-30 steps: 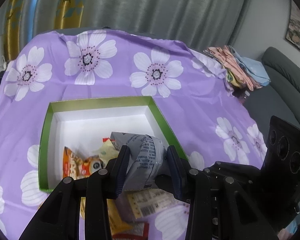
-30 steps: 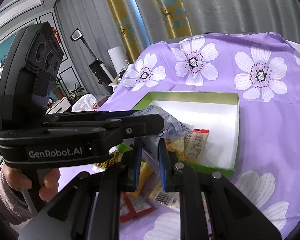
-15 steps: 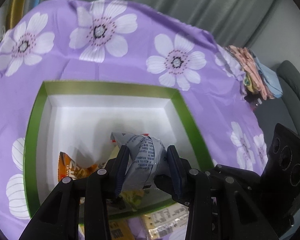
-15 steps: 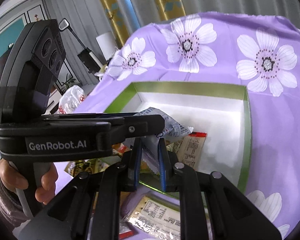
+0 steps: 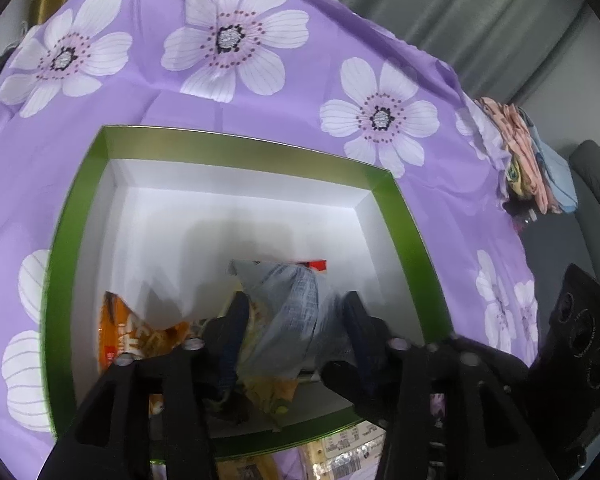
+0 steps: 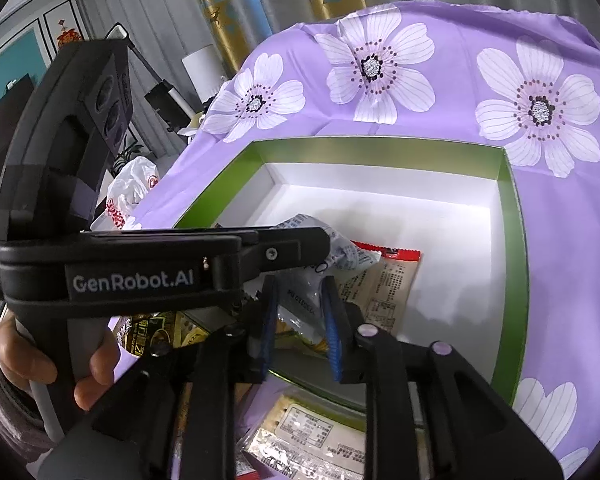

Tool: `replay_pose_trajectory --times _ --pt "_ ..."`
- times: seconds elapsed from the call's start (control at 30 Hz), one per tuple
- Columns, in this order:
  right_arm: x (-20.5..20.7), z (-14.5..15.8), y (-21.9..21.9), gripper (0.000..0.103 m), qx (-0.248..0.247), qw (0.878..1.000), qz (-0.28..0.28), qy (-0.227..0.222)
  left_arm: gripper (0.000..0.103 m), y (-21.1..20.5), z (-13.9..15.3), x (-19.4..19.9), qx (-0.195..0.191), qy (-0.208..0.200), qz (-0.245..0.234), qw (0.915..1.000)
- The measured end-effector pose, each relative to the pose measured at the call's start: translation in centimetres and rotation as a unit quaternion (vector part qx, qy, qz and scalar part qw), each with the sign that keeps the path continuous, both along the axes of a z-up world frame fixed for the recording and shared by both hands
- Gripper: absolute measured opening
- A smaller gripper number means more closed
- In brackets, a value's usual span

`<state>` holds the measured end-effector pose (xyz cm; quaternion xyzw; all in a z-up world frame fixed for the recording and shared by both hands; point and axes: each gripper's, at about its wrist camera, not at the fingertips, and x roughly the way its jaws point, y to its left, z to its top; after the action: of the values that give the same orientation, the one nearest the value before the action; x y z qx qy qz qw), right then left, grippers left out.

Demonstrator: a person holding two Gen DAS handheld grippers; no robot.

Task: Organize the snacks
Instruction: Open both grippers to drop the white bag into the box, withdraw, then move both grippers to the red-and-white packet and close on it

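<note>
Two grippers share one grey snack packet [image 5: 288, 320] above the green box [image 5: 236, 152]

We hold left gripper [image 5: 294, 322] clamped; right gripper [image 6: 300, 304] seems closed on its corner; we should lower it beside the red-topped packet [image 6: 384, 280], then release

From the left wrist we look steeply down, close over the green-rimmed box [image 5: 400, 216] on the purple flowered surface [image 5: 140, 96]. From the right wrist we face the same box [image 6: 514, 248] lower, from its other side, the left hand-held gripper [image 6: 292, 254] crossing our view.
</note>
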<state>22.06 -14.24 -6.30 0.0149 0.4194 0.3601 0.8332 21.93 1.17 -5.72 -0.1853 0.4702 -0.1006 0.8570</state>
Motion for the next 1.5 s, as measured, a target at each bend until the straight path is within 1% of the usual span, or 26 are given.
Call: replay_pose_trajectory --times 0.03,0.07,0.1,0.2,0.37,0.53,0.7,0.83,1.0,1.17,1.33,1.5 --pt "-0.1 0.1 -0.2 0.042 0.000 1.000 -0.006 -0.002 0.071 0.3 0.2 -0.2 0.000 -0.003 0.005 1.0000" --pt "-0.2 0.3 -0.5 0.046 0.002 1.000 -0.011 -0.003 0.073 0.4 0.4 -0.3 -0.003 -0.006 0.007 1.0000" --pt "-0.5 0.5 -0.9 0.048 0.006 1.000 -0.015 -0.004 0.074 0.7 0.8 -0.6 -0.008 -0.010 0.011 0.9999" --pt "-1.2 1.0 -1.5 0.049 0.009 1.000 -0.019 -0.008 0.074 1.4 1.7 -1.2 -0.009 -0.019 0.020 0.9996" --pt "-2.5 1.8 -2.4 0.054 0.011 1.000 -0.022 -0.014 0.074 2.4 3.1 -2.6 -0.009 -0.033 0.029 0.9990" --pt "-4.3 2.0 -2.9 0.055 0.008 1.000 -0.023 -0.013 0.074 3.4 4.2 -4.7 -0.009 -0.041 0.039 0.9984" --pt "-6.5 1.8 -3.7 0.057 0.007 1.000 -0.024 -0.006 0.074 3.8 4.9 -7.1 -0.005 -0.045 0.047 0.9979" --pt "-8.1 1.7 -4.1 0.057 0.009 1.000 -0.023 0.001 0.074 4.0 4.9 -9.5 0.001 -0.040 0.049 0.9980" --pt "-10.1 1.5 -4.6 0.058 0.010 1.000 -0.018 0.011 0.074 4.0 4.5 -12.1 0.002 -0.032 0.047 0.9984" --pt "-11.5 1.1 -4.8 0.058 0.006 1.000 -0.015 0.020 0.074 4.1 3.2 -14.9 -0.012 -0.014 0.050 0.9986" --pt "-13.0 0.0 -4.6 0.058 -0.002 0.999 -0.009 0.035 0.074 4.0 0.4 -16.7 -0.029 0.024 0.050 0.9980" --pt "-14.2 -1.5 -4.0 0.058 0.001 0.998 0.000 0.061 0.074 3.5 -1.9 -17.2 -0.061 0.057 0.043 0.9956"
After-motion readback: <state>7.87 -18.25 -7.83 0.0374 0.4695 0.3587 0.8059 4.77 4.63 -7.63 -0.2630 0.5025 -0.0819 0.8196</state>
